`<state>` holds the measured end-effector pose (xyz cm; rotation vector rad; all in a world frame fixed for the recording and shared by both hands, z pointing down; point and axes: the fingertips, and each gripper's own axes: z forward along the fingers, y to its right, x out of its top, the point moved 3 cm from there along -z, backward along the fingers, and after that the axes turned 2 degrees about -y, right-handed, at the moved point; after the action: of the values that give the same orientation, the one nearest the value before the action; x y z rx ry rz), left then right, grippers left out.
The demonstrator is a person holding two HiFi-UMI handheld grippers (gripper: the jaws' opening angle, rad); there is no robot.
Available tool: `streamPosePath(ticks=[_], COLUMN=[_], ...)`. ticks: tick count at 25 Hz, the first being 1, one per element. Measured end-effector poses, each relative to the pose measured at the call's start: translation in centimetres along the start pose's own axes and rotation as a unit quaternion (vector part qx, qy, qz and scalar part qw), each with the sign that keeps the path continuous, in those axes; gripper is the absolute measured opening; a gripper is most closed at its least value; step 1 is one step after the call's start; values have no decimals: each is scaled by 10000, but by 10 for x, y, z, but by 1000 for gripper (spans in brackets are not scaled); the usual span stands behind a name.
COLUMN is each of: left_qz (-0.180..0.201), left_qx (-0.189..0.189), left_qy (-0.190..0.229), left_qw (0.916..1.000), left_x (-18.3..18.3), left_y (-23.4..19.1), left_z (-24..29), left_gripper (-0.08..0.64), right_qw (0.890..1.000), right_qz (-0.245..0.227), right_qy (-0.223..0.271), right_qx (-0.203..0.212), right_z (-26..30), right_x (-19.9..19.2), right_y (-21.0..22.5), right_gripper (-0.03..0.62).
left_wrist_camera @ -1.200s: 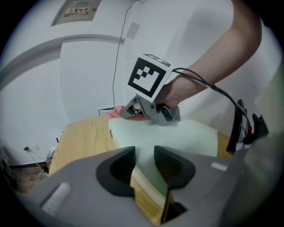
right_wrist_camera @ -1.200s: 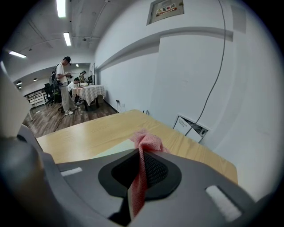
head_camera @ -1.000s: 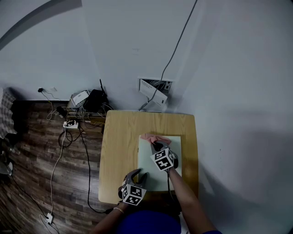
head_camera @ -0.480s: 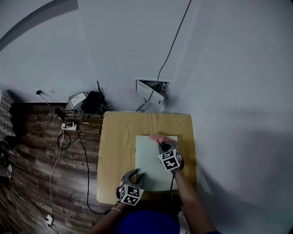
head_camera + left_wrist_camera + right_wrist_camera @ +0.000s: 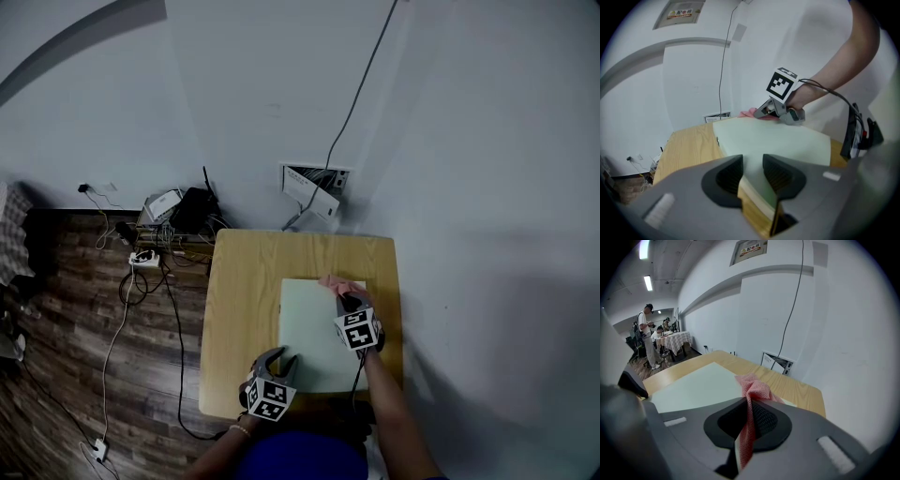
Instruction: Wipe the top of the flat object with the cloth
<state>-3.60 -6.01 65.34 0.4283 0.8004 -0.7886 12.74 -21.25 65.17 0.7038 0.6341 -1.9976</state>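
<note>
- Head view: the left gripper [image 5: 279, 359] sits at the desk's [image 5: 242, 300] near edge. Its jaws are partly spread astride the left edge of the flat object [image 5: 309, 342].
- The flat object is a thin, pale green rectangular board. It lies flat on the desk's right half, with its long axis running from the desk's near edge towards the far edge.
- The right gripper [image 5: 350, 303] is towards the desk's far right, and the pink cloth [image 5: 335, 284] is bunched just ahead of it on the board's far right corner.
- Left gripper view: the jaws stand partly apart around nothing gripped. The board's tan side edge passes through the gap, with the right jaw over the smooth top and the left jaw over the wood-grain desk.
- Right gripper view: the jaws are pressed together on the cloth, an open-weave, netted fabric. It hangs down between the ribbed pads and spills forward onto the board.
</note>
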Motion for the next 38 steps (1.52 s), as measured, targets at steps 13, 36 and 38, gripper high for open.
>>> streamPosePath(ticks=[13, 36, 38], left_qz=[-10, 0, 1], left_qx=[-2, 23, 16], left_qy=[-12, 6, 6], left_qw=[10000, 10000, 10000], left_x=[-1, -1, -1], left_y=[0, 0, 0], left_z=[-2, -2, -2], left_gripper=[133, 133, 133], right_qw=[9976, 9878, 9873], right_qz=[620, 1040, 862], right_qy=[32, 1153, 1333], right_qx=[-311, -122, 19], right_z=[-17, -56, -66], right_x=[-24, 14, 27], right_y=[27, 10, -1], right_gripper=[14, 15, 15])
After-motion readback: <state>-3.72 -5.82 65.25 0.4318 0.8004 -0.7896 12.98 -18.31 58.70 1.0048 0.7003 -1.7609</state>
